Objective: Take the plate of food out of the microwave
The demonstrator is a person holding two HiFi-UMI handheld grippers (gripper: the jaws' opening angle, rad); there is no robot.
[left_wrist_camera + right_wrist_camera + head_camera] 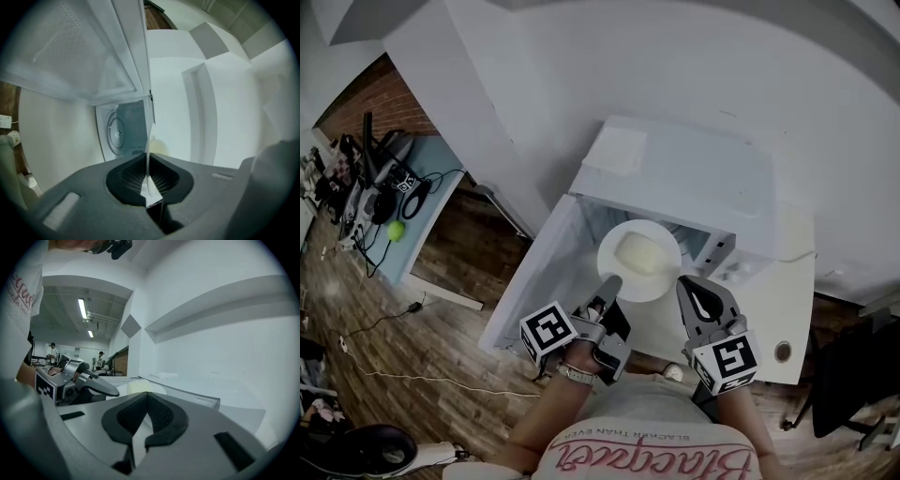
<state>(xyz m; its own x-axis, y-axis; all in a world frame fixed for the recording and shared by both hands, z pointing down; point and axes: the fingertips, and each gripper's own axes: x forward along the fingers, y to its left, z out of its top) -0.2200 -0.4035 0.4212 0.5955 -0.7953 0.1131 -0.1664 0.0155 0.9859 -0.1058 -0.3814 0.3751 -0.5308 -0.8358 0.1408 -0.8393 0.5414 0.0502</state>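
Note:
A white plate (pixel 639 261) with a pale yellow mound of food (pixel 637 251) hangs level in front of the open white microwave (pixel 675 169). My left gripper (pixel 609 284) is shut on the plate's left rim, and my right gripper (pixel 686 286) is shut on its right rim. In the left gripper view the rim (pixel 148 164) shows edge-on as a thin white line running into the shut left gripper (pixel 147 185), with the empty oven cavity (pixel 119 133) behind. In the right gripper view the plate (pixel 140 389) runs into the shut right gripper (pixel 143 401), and the left gripper (pixel 101 387) shows across it.
The microwave door (pixel 534 281) swings open to the left, beside my left gripper. The microwave stands on a white counter (pixel 787 309) against a white wall. A desk with cables and a green ball (pixel 394 230) is at far left on a wooden floor. A dark chair (pixel 853 375) is at right.

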